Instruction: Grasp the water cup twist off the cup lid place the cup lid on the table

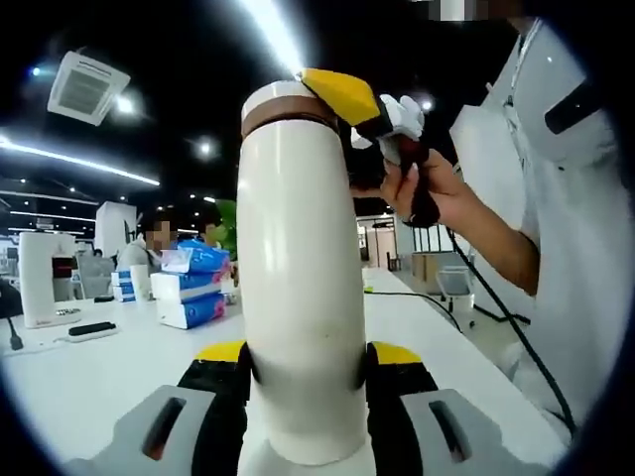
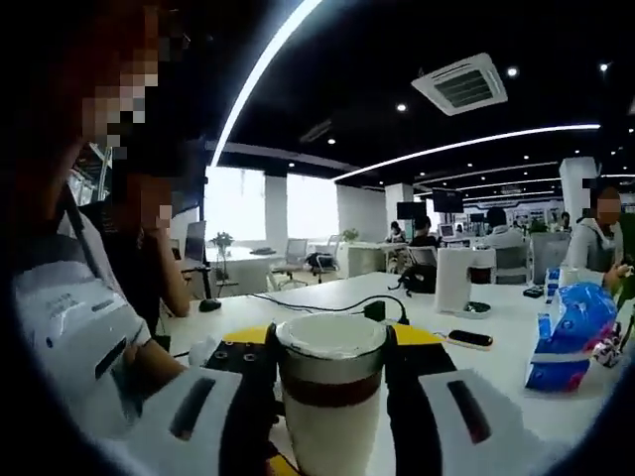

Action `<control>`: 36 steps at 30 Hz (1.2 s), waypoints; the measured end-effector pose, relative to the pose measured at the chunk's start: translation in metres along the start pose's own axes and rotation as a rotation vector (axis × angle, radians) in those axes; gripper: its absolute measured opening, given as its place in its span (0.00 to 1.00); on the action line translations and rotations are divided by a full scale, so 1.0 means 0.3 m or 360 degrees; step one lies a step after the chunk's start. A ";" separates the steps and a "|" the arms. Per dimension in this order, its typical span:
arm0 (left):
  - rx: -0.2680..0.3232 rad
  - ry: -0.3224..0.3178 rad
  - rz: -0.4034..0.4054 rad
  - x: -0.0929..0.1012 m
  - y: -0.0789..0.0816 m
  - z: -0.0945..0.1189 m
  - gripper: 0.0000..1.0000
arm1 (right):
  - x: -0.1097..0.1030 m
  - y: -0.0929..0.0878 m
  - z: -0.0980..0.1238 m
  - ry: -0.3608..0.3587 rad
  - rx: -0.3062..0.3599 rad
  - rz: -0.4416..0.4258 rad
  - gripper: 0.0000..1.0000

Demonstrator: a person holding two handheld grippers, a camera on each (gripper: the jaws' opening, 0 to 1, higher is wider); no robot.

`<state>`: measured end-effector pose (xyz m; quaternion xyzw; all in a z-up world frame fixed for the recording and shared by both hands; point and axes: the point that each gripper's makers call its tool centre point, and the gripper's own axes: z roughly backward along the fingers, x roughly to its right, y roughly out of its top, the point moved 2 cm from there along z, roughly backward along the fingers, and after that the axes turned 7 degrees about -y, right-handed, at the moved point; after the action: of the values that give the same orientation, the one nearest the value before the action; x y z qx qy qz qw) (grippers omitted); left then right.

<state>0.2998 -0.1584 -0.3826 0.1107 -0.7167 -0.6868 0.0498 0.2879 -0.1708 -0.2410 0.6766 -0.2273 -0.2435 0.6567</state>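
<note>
- Water cup point(image 1: 301, 288) upright, long axis vertical, lid end up; white body, brown band under the cup lid point(image 1: 288, 96).
- Cup raised above the white table point(image 1: 89, 382), between the two grippers.
- Left gripper point(image 1: 303, 382) clamped on lower cup body, yellow-tipped black jaws pressed against both sides.
- Right gripper point(image 2: 330, 382) clamped on cup lid point(image 2: 330, 342) and brown band, jaws tight on either side; water cup point(image 2: 332, 426) seen from its top end in right gripper view.
- In left gripper view, right gripper point(image 1: 372, 109) reaching the lid from the right, held by a hand point(image 1: 427, 188).
- No readable writing on cup; lettering on blue tissue packs point(image 1: 193, 283) too blurred to read.
- On table: blue tissue pack point(image 2: 571, 337), phone point(image 2: 469, 338), black cable point(image 2: 327, 307), white appliance point(image 2: 461, 281).
- Open-plan office, dark ceiling, strip lights, ceiling vent point(image 2: 464, 84), people seated at desks behind.
</note>
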 end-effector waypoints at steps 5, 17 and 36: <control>0.0000 -0.0008 -0.0009 0.008 -0.001 -0.001 0.47 | -0.005 -0.004 0.015 0.0169 -0.0013 0.0021 0.45; 0.0003 -0.0011 -0.0003 0.017 -0.001 0.002 0.47 | -0.027 -0.025 -0.007 0.0636 -0.0089 0.0118 0.45; -0.0002 -0.0019 -0.0028 0.027 -0.005 0.001 0.47 | -0.022 -0.021 0.021 0.1200 0.0029 -0.0018 0.46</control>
<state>0.2921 -0.1599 -0.3848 0.1129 -0.7155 -0.6883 0.0397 0.2788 -0.1714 -0.2473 0.7257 0.0319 0.0211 0.6869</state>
